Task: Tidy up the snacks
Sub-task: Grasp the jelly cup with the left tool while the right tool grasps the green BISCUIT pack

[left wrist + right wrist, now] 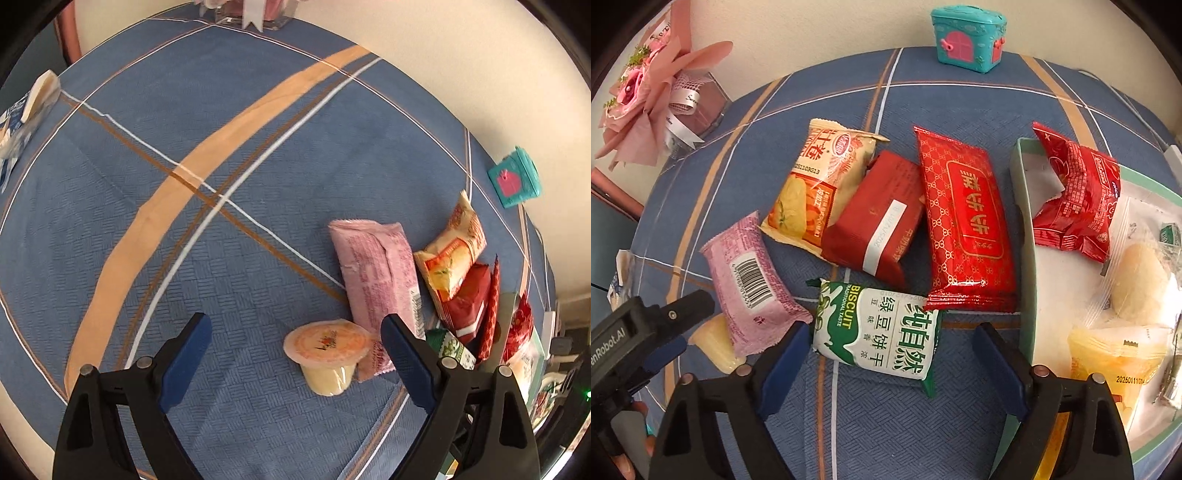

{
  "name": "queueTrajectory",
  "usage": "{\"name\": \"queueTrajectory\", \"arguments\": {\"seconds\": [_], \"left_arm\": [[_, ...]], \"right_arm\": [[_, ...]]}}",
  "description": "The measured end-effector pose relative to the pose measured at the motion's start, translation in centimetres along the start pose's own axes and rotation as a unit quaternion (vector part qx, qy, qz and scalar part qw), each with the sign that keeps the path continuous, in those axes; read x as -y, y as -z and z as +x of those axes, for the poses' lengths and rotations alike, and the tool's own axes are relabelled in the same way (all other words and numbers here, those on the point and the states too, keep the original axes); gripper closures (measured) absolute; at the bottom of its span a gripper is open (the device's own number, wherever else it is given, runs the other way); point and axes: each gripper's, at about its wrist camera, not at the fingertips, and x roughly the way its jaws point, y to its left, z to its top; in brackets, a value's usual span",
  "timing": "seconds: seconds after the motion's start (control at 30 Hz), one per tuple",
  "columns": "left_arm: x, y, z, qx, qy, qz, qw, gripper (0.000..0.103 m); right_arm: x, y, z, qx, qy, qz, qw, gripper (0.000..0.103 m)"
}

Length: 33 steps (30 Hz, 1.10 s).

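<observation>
My left gripper (295,321) is open and points down at the blue cloth. A peach-lidded jelly cup (327,347) sits between its fingers, close to the right one, with neither pad on it. A pink packet (376,269) lies against the cup. My right gripper (892,328) is open over a green and white biscuit packet (879,328); a gap shows at its right finger. Behind it lie a yellow-orange packet (820,184), a dark red packet (875,221) and a bright red packet (967,221). The mint-rimmed tray (1023,206) on the right holds several snacks.
A teal toy chest (969,38) stands at the table's far edge by the wall. A pink bouquet in a clear box (650,103) sits at the far left. A blue and white wrapper (22,122) lies at the left edge of the plaid tablecloth (184,110).
</observation>
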Motion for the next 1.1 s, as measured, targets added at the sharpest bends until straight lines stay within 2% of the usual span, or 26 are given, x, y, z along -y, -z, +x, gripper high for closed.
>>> {"name": "queueTrajectory", "arguments": {"seconds": [0.1, 0.33, 0.43, 0.6, 0.73, 1.1], "left_arm": [[0.1, 0.0, 0.2, -0.004, 0.001, -0.006, 1.0, 0.021], [0.4, -0.2, 0.0, -0.012, 0.034, -0.006, 0.9993, 0.047], [0.6, 0.0, 0.4, -0.021, 0.039, -0.006, 0.999, 0.052], [0.5, 0.2, 0.4, -0.019, 0.047, -0.014, 0.9986, 0.054], [0.1, 0.2, 0.1, -0.011, 0.051, -0.017, 0.9985, 0.054], [-0.4, -0.6, -2.7, 0.021, 0.057, -0.018, 0.998, 0.054]], "right_arm": [[0.0, -0.1, 0.2, -0.002, -0.001, 0.002, 1.0, 0.012], [0.0, 0.0, 0.2, 0.0, -0.003, 0.004, 1.0, 0.016], [0.1, 0.1, 0.2, 0.0, -0.007, 0.007, 1.0, 0.017], [0.0, 0.1, 0.1, 0.002, -0.01, 0.006, 1.0, 0.023], [-0.3, 0.1, -0.2, 0.003, -0.022, 0.004, 1.0, 0.033], [-1.2, 0.0, -1.1, 0.008, -0.02, -0.007, 1.0, 0.037]]}}
